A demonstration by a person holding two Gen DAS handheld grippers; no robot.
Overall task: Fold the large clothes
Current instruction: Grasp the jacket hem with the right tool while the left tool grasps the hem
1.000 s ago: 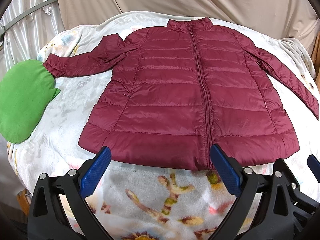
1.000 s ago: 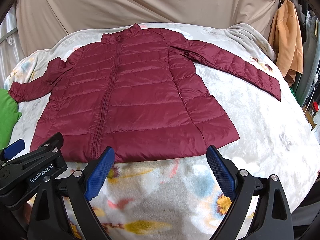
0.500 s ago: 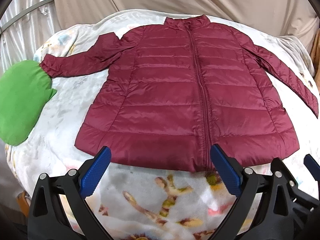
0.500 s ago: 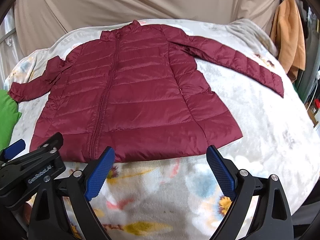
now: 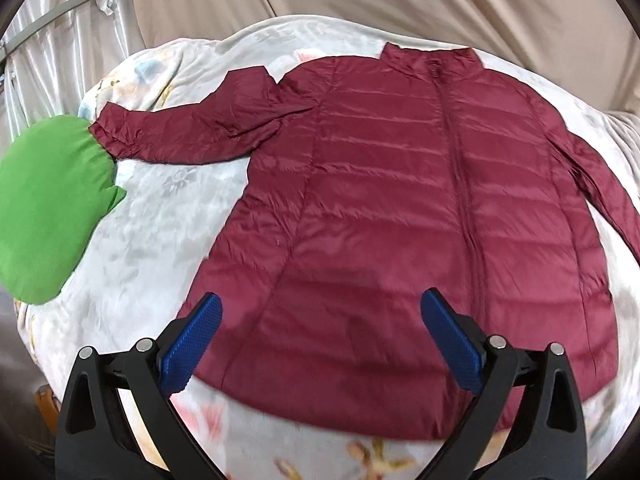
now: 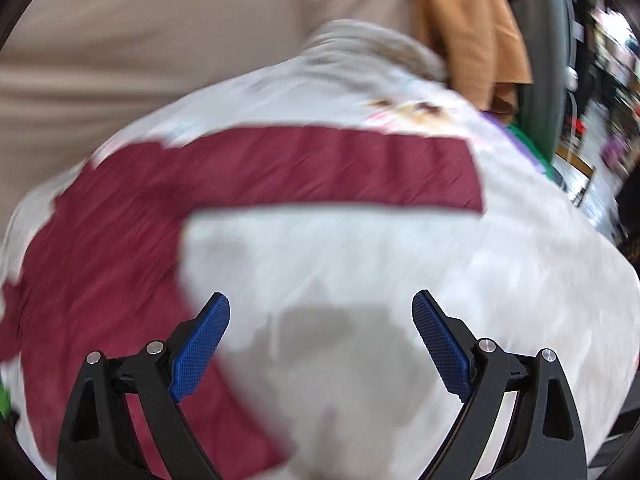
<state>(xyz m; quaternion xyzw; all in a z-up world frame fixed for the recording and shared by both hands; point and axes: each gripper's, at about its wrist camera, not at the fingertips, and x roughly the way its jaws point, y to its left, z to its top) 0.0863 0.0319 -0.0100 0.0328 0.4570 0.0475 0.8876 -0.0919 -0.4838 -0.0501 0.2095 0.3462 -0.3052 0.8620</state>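
Both tongs gape empty — the left tongs point(image 5: 320, 334) over the maroon jacket point(image 5: 400, 208) at lower centre, the right tongs point(image 6: 321, 332) below its sleeve point(image 6: 340, 164) — on the floral blanket point(image 5: 160, 220).

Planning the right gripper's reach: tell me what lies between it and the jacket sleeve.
Only bare blanket, with a grey shadow on it, lies between the open right gripper and the sleeve, as the blurred right wrist view shows.

Right wrist view motion-blurred: jacket point(image 6: 168, 200) quilting unreadable. Left wrist view: far sleeve cut by edge beyond the jacket's zip point(image 5: 464, 184).
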